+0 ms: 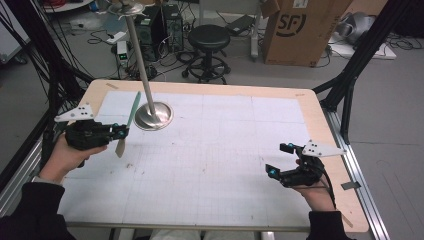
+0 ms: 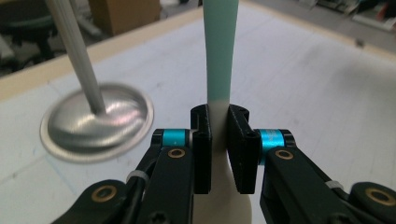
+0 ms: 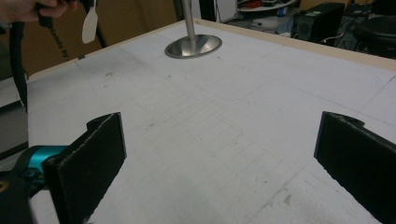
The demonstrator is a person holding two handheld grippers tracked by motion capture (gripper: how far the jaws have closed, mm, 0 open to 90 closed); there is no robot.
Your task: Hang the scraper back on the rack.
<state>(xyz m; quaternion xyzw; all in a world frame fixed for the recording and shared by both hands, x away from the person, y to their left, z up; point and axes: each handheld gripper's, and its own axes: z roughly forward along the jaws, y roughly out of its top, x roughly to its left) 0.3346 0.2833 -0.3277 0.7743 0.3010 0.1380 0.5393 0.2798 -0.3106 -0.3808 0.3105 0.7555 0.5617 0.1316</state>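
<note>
Jaws of the left gripper [image 1: 121, 132] are pressed onto a long flat spatula [image 1: 129, 121], pinching it where its cream blade meets the mint-green handle. In the left gripper view [image 2: 219, 140] the green handle rises straight up and away from between the black jaws, while the pale, wider blade runs down behind them toward the camera. From above, the spatula stands nearly crosswise to this gripper, green end pointing away from the person and cream end toward them, held above the table [image 1: 310, 107].

Just beyond and to the right of the left gripper sits a round metal stand base [image 1: 153, 115], with a thin metal pole [image 1: 138, 55] leaning up out of it; the green handle's far end comes near the base, though I cannot tell whether they touch.

The right gripper [image 1: 281, 159] is well apart from all of this, over the near right part of the white gridded mat [image 1: 225, 150]. Its jaws are spread wide with only bare mat between them in the right gripper view [image 3: 219, 158]. Far ahead of those jaws, the stand base and the cream blade show small at the top.
</note>
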